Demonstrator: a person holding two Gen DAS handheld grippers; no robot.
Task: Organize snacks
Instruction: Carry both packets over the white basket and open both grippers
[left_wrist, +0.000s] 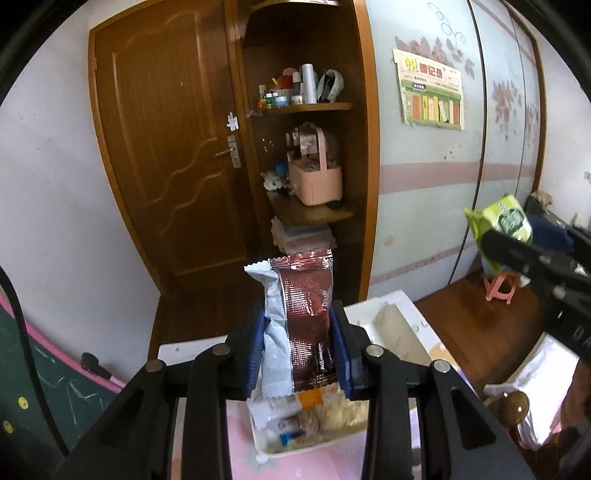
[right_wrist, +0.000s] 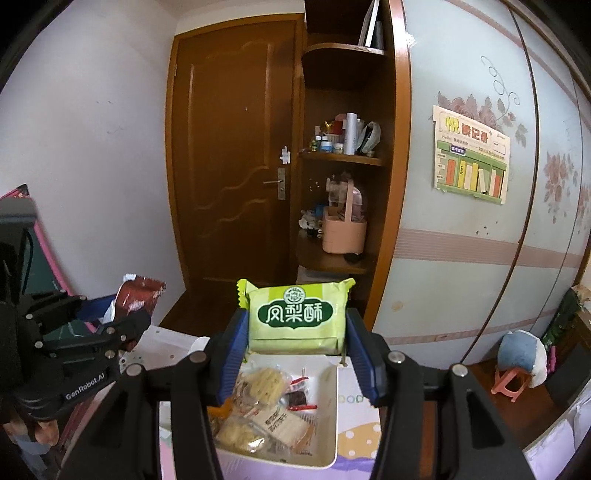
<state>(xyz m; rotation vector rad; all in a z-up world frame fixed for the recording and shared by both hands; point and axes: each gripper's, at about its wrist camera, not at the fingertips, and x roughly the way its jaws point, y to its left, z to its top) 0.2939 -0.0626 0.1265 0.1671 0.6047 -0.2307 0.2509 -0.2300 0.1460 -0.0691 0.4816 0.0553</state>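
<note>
Now your left gripper (left_wrist: 301, 347) pinches the upright maroon packet (left_wrist: 308, 314); your right gripper (right_wrist: 295, 343) pinches the green pastry pack (right_wrist: 295, 314), white tray (right_wrist: 328, 417) lower centre.

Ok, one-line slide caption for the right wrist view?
Right hand-held gripper holds a green snack pack above a white tray of snacks; left hand-held gripper holds a maroon packet.

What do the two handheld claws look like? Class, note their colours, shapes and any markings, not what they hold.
Both claws are black, with angular linkage bars joined by round silver pivot pins. The left claw and the right claw each have two fingers faced with ribbed blue pads. White lettering "GenRobot.AI" marks the left claw's side. No hands or sleeves are visible.
</note>
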